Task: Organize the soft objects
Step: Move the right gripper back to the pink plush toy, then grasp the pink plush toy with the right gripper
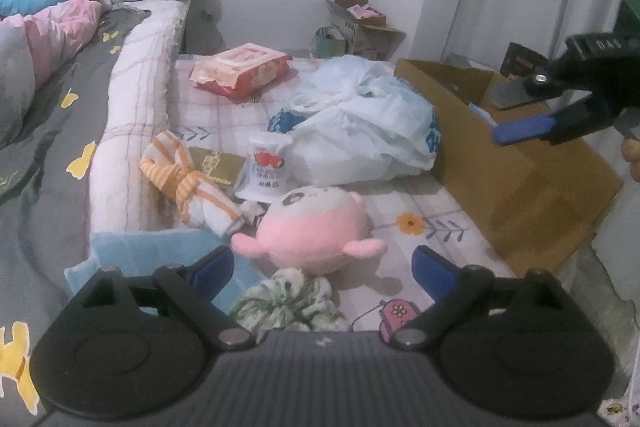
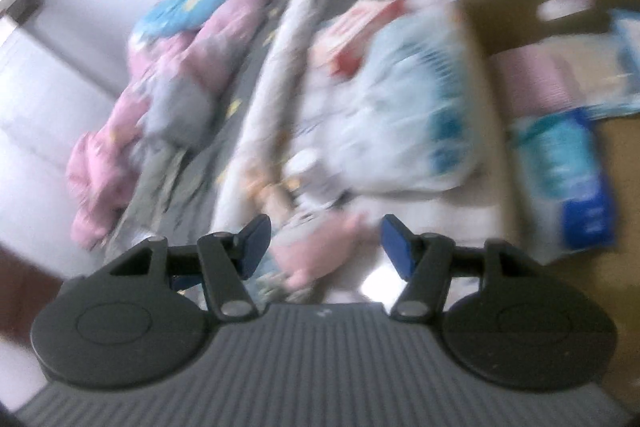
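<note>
We hold the left tongs (image 1: 322,267) released and empty, their 2 blue pads spread wide just above a round pink and white plush toy (image 1: 316,227) that lies on the floral bed sheet (image 1: 420,203). Just near of the toy sits a crumpled green and white cloth (image 1: 288,303); to its left lies a knotted orange-striped white towel (image 1: 188,183), and just beyond it stands a small white pouch with red print (image 1: 266,171). Farther off rest a bulky white plastic bag (image 1: 360,131) and a red and pink wipes packet (image 1: 240,69). At the right stands an open brown cardboard box (image 1: 516,167). Our right tongs (image 2: 326,247) hover above that box, parted with nothing between them; that view is blurred.
</note>
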`<action>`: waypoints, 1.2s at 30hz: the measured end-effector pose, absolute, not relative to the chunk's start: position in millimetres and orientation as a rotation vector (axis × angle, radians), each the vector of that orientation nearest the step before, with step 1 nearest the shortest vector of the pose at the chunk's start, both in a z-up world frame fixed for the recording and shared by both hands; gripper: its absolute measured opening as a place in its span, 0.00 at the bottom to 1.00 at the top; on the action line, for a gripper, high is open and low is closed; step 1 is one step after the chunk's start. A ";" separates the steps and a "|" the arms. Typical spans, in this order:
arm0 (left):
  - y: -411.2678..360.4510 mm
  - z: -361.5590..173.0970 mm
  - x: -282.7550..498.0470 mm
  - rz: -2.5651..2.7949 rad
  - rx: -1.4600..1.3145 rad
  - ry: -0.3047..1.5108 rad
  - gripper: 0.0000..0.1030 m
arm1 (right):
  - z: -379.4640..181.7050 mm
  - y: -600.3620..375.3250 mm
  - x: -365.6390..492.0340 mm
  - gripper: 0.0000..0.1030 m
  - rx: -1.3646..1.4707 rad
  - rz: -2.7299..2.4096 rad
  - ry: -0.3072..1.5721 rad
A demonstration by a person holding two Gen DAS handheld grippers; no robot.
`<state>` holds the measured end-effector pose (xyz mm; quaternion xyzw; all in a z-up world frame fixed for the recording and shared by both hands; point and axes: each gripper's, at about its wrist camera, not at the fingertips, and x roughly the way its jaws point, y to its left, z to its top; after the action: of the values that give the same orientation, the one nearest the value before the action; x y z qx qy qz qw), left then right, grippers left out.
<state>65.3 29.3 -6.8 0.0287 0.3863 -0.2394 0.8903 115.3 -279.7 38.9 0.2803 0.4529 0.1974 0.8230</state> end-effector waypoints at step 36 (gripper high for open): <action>7.0 -24.4 129.1 -0.540 -0.034 0.897 0.81 | -68.6 -203.5 170.9 0.66 0.849 0.345 1.148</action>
<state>129.1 7.0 -24.4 -0.0162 0.4284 -0.2578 0.8659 170.9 -203.5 -68.6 0.3874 0.5238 0.1572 0.7422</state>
